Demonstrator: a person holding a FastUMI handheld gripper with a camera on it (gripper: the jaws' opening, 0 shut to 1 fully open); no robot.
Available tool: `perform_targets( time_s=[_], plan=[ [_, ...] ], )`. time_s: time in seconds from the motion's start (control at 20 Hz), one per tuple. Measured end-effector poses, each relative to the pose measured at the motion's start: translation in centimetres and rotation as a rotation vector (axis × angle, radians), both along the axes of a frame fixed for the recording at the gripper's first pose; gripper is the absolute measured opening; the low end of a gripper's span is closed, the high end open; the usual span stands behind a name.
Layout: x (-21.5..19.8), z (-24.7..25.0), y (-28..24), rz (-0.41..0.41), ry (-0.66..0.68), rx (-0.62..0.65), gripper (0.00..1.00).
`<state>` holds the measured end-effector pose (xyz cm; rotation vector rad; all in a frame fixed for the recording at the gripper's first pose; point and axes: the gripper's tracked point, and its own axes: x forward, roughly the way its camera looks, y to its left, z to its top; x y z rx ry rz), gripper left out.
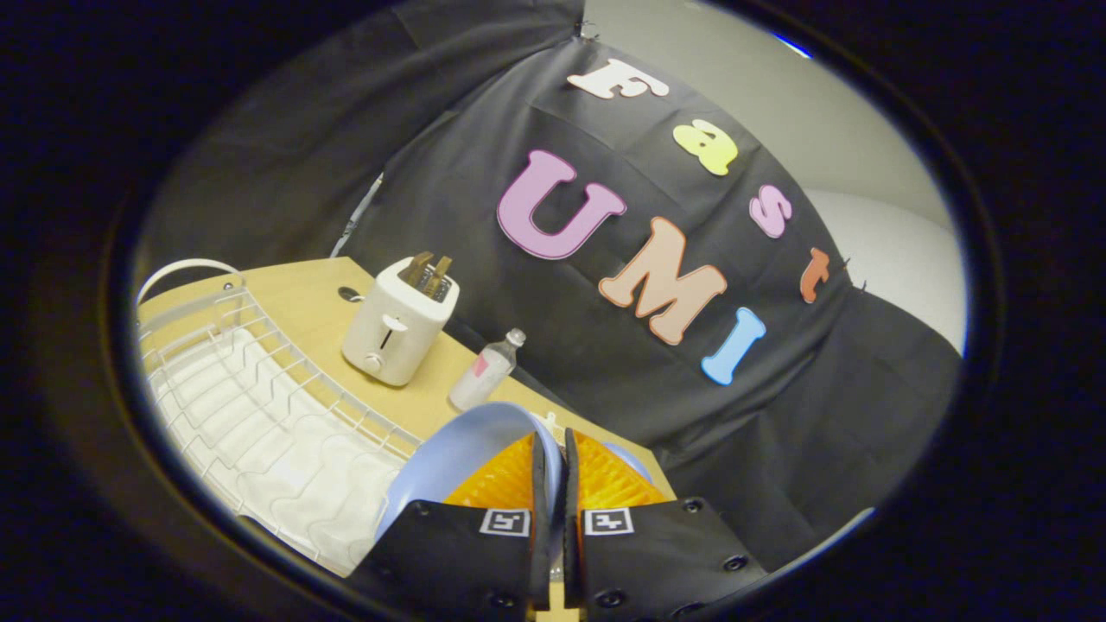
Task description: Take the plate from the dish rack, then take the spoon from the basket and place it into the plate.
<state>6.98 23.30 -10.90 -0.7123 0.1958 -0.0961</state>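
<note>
Black cloth hangs as the booth's wall behind a pale wooden worktop (311, 315), with a strip of light room wall showing above and beside the cloth. On the worktop stands a white toaster (399, 324) with two brown slices poking up out of its slots. Just beside it, nearer the gripper, a small clear bottle (486, 371) with a pink label stands close to the cloth. A white wire dish rack (259, 406) with a white drainer tray under it takes up the near side of the worktop, next to the toaster, and a white curved handle rises at its far end.

The gripper (556, 466) has its fingers drawn close together, with only a thin gap between them, and they are clamped on the rim of a light blue plate (467, 449). The plate stands on edge between the pads, its curved rim rising just ahead of the fingertips, next to the near end of the dish rack and in front of the bottle.
</note>
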Motion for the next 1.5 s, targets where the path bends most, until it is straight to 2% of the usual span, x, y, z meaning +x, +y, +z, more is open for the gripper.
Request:
perform_targets(
  time_s=[0.3,0.45,0.9,1.05,1.5],
  plan=[
    [0.8,1.7,0.1,0.033,-0.002,0.048,0.08],
    [0.3,2.2,-1.6,0.032,0.002,0.066,0.08],
    [-2.4,5.9,-10.8,-0.034,-0.027,0.23,0.08],
    [-3.7,7.4,-14.1,-0.039,-0.084,0.276,0.08],
    [-7.8,5.1,-21.7,-0.079,-0.035,0.375,0.08]
  ],
)
